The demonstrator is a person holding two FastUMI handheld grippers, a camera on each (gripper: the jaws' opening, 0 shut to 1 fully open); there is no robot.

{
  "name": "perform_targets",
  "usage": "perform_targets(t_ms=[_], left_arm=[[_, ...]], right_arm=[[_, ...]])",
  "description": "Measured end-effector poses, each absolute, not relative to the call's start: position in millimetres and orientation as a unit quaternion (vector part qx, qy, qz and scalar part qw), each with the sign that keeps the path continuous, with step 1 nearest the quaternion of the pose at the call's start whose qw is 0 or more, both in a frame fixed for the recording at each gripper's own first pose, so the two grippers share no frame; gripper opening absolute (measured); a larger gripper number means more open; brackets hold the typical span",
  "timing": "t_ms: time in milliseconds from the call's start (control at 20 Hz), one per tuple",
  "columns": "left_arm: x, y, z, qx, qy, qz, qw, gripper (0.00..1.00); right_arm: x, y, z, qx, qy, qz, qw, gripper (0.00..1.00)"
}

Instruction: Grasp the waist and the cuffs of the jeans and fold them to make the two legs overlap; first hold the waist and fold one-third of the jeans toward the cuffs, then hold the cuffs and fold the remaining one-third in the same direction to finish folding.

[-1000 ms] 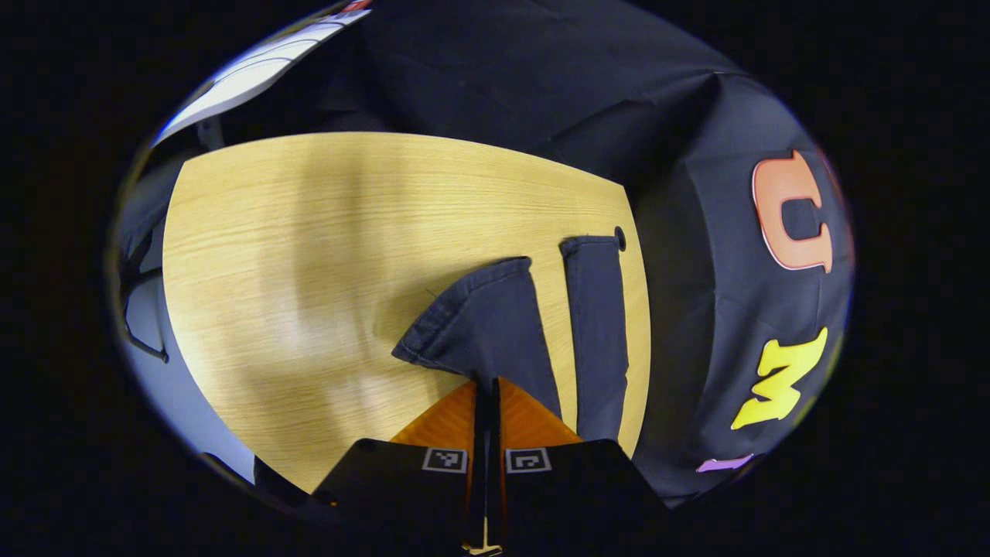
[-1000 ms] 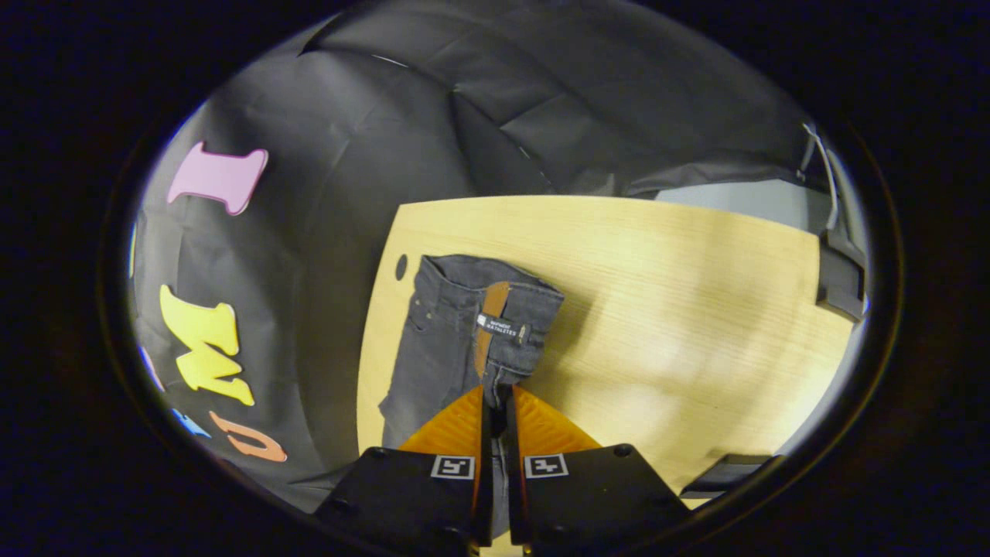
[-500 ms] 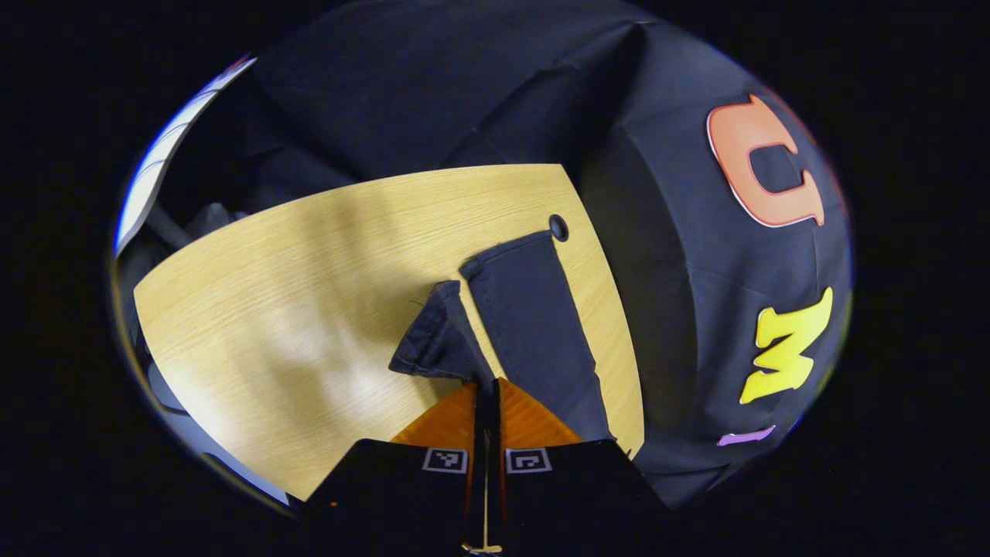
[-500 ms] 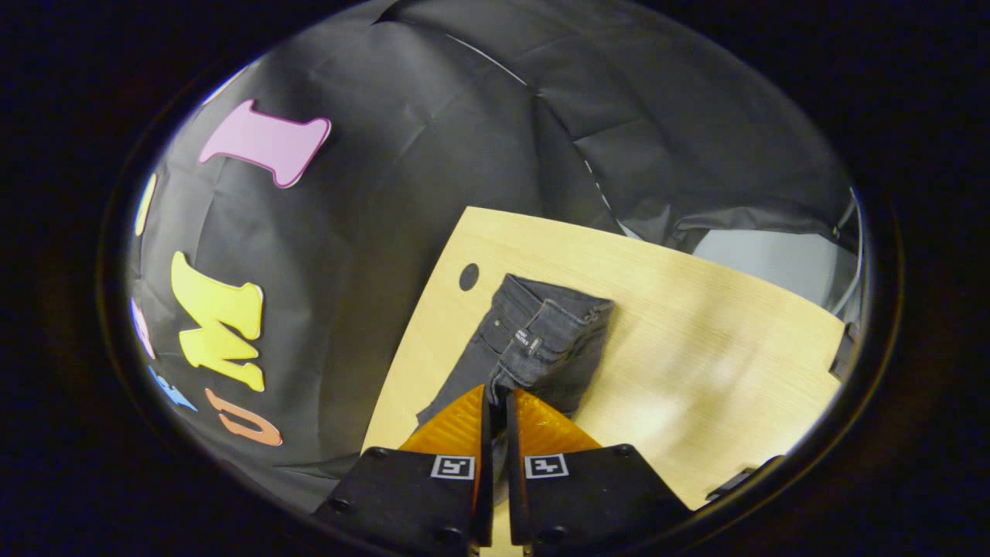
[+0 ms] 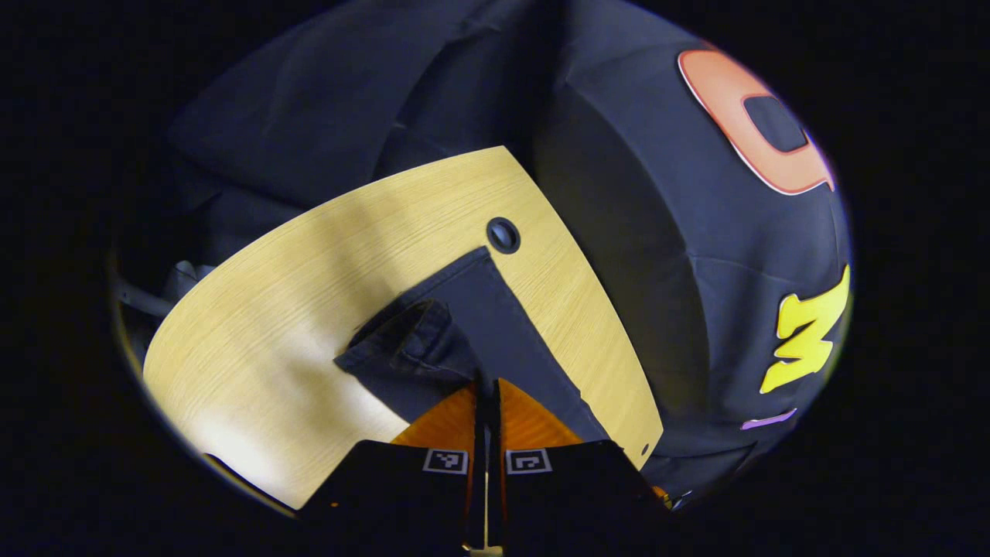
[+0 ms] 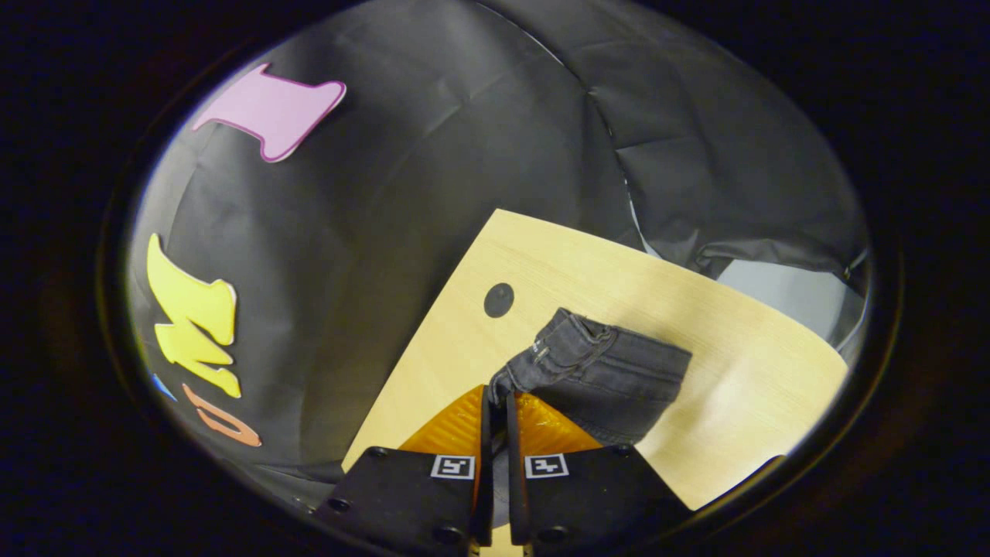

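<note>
Dark grey jeans lie on a light wooden table (image 5: pixel 294 271). In the left gripper view my left gripper (image 5: pixel 486 387) is shut on one leg's cuff (image 5: pixel 410 348), which is lifted and lies over the other leg (image 5: pixel 510 333) stretched flat toward a round hole. In the right gripper view my right gripper (image 6: pixel 495 398) is shut on the waist (image 6: pixel 595 363), holding it bunched above the table (image 6: pixel 758 371); a belt loop and seams show on the lifted fabric.
A round cable hole (image 5: pixel 503 234) sits in the table near the cuff end, and another cable hole (image 6: pixel 499 299) near the waist. The table's far edge meets the black cloth wall. Bare wood spreads to the left in the left gripper view.
Both grippers carried their fabric toward the far edge by the holes. The held leg swung across until it covers the flat leg. The waist turned over; its inner label no longer shows.
</note>
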State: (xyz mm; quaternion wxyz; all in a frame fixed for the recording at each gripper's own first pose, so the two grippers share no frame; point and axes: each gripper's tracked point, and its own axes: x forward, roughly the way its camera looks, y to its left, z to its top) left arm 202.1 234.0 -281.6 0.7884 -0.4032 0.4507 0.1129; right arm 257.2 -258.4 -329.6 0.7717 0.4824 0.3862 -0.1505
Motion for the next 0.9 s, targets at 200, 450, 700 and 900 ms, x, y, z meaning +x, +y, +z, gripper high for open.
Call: perform_targets(t_ms=[200,450,700,900], left_arm=[[244,234,-315,-0.364,0.471,0.101,0.797,0.04],[255,228,-352,-0.359,0.498,0.117,0.781,0.04],[261,233,-353,-0.342,0.492,0.125,0.791,0.22],[267,249,-329,-0.312,0.458,0.144,0.820,0.60]], right_arm=[[286,-254,-364,0.459,0.400,-0.155,0.778,0.09],[297,-249,-395,0.419,0.427,-0.168,0.783,0.09],[298,-249,-399,0.395,0.441,-0.171,0.787,0.18],[307,-246,-386,0.408,0.420,-0.161,0.794,0.36]])
